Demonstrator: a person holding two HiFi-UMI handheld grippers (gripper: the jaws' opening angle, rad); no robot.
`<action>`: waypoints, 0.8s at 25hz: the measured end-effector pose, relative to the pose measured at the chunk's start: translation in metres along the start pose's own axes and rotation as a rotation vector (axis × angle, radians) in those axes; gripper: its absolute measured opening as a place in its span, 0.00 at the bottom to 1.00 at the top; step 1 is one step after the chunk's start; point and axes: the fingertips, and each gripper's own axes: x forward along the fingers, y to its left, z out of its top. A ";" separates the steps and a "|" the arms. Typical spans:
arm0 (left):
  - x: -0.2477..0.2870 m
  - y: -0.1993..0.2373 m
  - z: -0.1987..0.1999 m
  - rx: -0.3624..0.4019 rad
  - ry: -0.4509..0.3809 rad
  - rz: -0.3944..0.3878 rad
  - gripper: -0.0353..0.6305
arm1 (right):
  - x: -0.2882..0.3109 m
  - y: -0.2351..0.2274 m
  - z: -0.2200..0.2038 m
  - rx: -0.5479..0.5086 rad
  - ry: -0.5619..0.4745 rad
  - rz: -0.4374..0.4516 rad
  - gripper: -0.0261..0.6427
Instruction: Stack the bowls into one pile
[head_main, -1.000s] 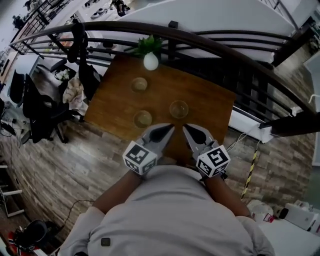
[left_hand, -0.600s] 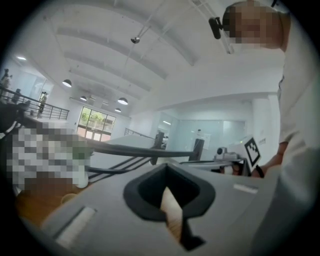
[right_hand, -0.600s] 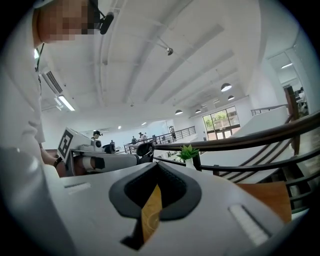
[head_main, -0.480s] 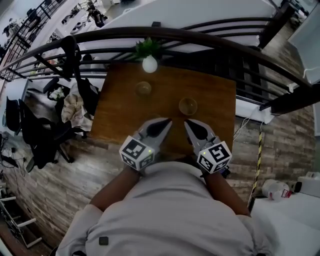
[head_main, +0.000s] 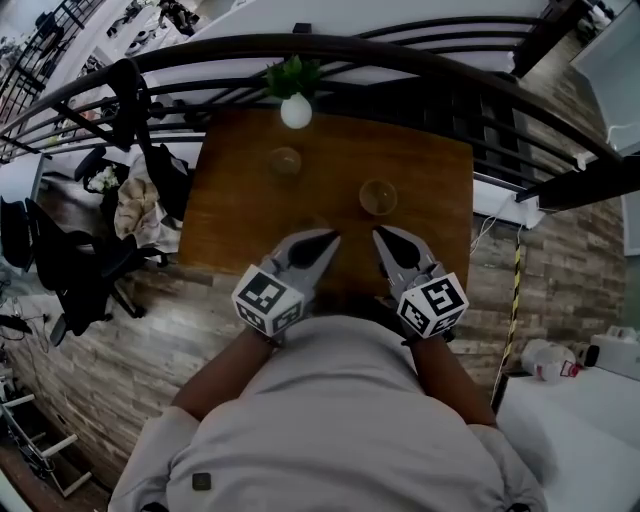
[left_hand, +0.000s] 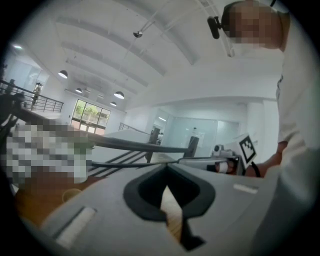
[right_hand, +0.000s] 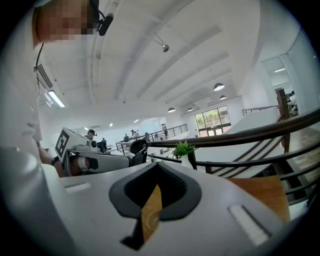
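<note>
Both claws are clenched with nothing in them: the left claw (head_main: 322, 240) and right claw (head_main: 388, 238) hang over the near edge of the bench (head_main: 235, 215), tips towards the bowls.

The likely trouble is the grip. The bowls look like smooth glass, so a narrow claw pinching a rim could slip or tip the bowl, and setting one into another too hard could chip it. The far bowl (head_main: 285, 160) sits near the white vase (head_main: 296, 112), so a careless reach could knock the vase over by the railing (head_main: 400, 55).

The nearer bowl (head_main: 378, 196) stands well apart from the far one, towards the right claw. Both look empty. Whether a further bowl lies hidden under the claws, I cannot tell.
</note>
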 end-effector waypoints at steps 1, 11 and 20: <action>0.001 0.002 0.000 0.001 0.003 0.001 0.06 | 0.002 -0.003 -0.001 0.001 0.003 -0.001 0.05; 0.046 0.033 -0.006 0.020 0.050 0.018 0.06 | 0.017 -0.068 -0.010 0.028 0.043 -0.018 0.05; 0.113 0.085 -0.058 -0.030 0.146 0.071 0.06 | 0.042 -0.159 -0.053 0.071 0.166 -0.033 0.10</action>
